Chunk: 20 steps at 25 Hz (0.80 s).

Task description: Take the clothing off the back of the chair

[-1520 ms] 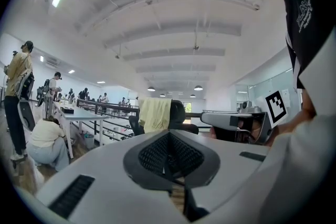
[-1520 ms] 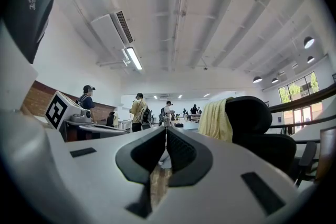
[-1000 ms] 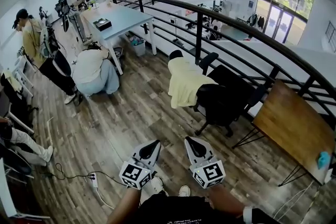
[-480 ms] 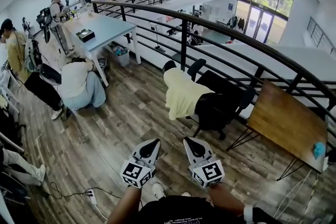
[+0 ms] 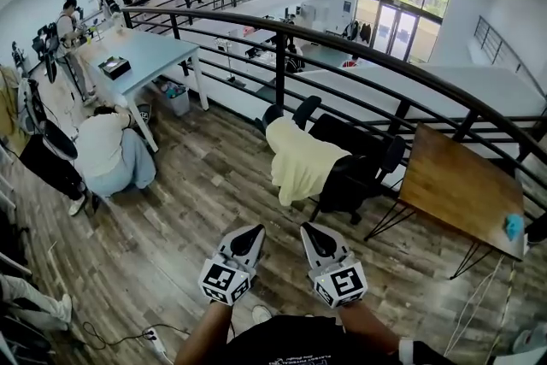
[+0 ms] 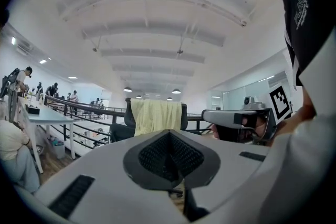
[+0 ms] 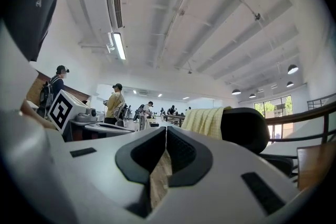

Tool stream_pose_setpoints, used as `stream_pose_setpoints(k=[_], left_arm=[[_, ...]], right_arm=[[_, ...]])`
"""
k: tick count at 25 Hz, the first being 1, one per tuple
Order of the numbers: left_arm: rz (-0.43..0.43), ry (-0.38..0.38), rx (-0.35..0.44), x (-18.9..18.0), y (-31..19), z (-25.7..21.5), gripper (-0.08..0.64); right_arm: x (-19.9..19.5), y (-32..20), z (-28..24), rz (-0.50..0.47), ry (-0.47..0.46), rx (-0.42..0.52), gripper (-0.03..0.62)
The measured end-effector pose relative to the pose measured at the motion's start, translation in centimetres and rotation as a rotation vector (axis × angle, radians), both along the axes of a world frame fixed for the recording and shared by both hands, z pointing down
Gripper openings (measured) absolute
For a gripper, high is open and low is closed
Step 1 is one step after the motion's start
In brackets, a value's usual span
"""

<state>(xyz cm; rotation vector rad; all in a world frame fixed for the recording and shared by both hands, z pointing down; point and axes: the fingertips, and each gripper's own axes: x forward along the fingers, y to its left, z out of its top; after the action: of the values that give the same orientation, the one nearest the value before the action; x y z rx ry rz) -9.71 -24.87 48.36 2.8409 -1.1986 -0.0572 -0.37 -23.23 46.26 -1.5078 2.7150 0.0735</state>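
Observation:
A pale yellow garment [image 5: 297, 162] hangs over the back of a black office chair [image 5: 359, 162] beside the railing. Both grippers are held low in front of me, side by side, pointing level at the chair from some way off. My left gripper [image 5: 250, 232] is shut and empty. My right gripper [image 5: 309, 230] is shut too, with nothing held. In the left gripper view the garment [image 6: 156, 116] shows beyond the closed jaws [image 6: 169, 157]. In the right gripper view the garment [image 7: 206, 120] and the chair back [image 7: 245, 128] stand right of the jaws [image 7: 166, 150].
A curved black railing [image 5: 342, 55] runs behind the chair. A wooden table [image 5: 461, 188] stands to its right. A crouching person [image 5: 107, 154] and a light blue table [image 5: 141, 55] are at the left. A power strip [image 5: 154, 339] lies on the plank floor.
The whole scene has slid left and down in the head view, and the chair with the garment sits a little nearer. Both grippers stay shut in the same spot.

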Motion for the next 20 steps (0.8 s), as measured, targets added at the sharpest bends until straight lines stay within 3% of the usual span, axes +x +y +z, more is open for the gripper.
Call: stream_pose_setpoints(k=[9, 20], left_arm=[[0.071, -0.015, -0.018, 0.5, -1.5, 0.8, 0.006], [0.069, -0.035, -0.015, 3.1, -3.7, 0.0, 0.005]], right_arm=[[0.8, -0.8, 0.9, 0.076, 0.025, -0.007, 0.02], [3.7, -3.1, 0.4, 0.079, 0.025, -0.006, 0.02]])
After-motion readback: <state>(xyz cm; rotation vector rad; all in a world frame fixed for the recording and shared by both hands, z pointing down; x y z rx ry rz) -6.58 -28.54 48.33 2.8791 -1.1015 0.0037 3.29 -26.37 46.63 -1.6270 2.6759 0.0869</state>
